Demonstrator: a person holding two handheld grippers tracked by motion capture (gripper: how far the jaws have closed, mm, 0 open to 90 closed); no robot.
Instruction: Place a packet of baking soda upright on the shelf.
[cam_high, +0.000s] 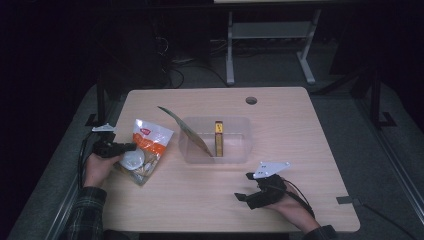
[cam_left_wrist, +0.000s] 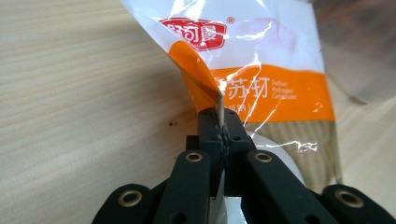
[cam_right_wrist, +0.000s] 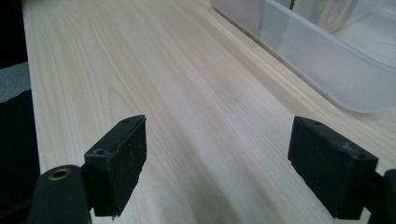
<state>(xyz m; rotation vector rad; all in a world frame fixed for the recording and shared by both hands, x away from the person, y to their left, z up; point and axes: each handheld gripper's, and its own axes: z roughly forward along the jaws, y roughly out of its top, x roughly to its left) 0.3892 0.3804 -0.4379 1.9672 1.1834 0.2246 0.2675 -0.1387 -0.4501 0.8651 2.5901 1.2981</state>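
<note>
Here the left gripper (cam_left_wrist: 221, 122) has its jaws pinched tight on the thin sealed edge of the orange-and-white snack bag (cam_high: 144, 150), with only the film of the packet between them; taking it by that flat seam rather than the puffy middle gives the narrow jaws something they can clamp without crushing the contents. The bag lies at the left side of the counter (cam_high: 300, 145), tilted up at the held edge, just beside the clear plastic bin (cam_high: 240, 150) that sits near the middle. In the bin a yellow box (cam_high: 219, 138) stands on edge, and a flat packet (cam_high: 187, 131) leans over the left wall, partly inside and partly sticking out; that suggests things are being gathered into the bin, and the bag looks like the next to go. The right gripper (cam_high: 246, 187) rests low on the counter near the front edge, apart from the bin, its jaws spread wide with nothing between them, as the right gripper view shows bare wood between the two pads. It seems parked there to stay clear, ready to steady the bin if needed.
</note>
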